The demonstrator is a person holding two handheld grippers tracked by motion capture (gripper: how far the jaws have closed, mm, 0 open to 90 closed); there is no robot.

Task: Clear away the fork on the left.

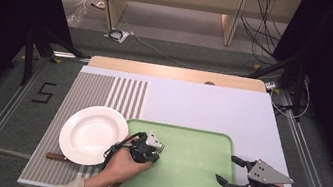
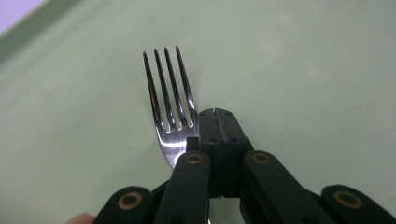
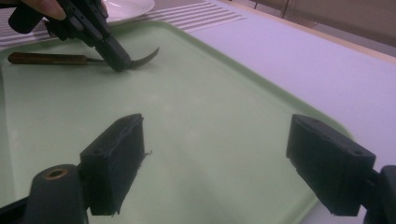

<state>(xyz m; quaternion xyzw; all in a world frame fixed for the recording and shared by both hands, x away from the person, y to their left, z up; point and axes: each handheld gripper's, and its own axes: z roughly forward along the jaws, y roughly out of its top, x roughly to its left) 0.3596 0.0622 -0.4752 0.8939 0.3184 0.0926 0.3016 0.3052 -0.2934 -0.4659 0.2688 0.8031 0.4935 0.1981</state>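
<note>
A fork with a brown wooden handle (image 3: 46, 58) and steel tines (image 2: 168, 93) sits low over the left part of a green tray (image 1: 197, 144). My left gripper (image 1: 151, 153) is shut on the fork's neck, its jaws pressed together beside the tines (image 1: 159, 147). The right gripper view has that gripper (image 3: 116, 63) tilted down onto the fork, with the curved head (image 3: 144, 58) sticking out past it. I cannot tell whether the fork rests on the tray. My right gripper (image 1: 226, 168) hovers open at the tray's right end, jaws wide apart (image 3: 222, 163) with nothing between them.
A white plate (image 1: 93, 135) lies on a grey striped placemat (image 1: 104, 91) left of the tray. A brown-handled utensil (image 1: 55, 156) pokes out from under the plate's near edge. White tabletop (image 1: 213, 106) stretches beyond the tray.
</note>
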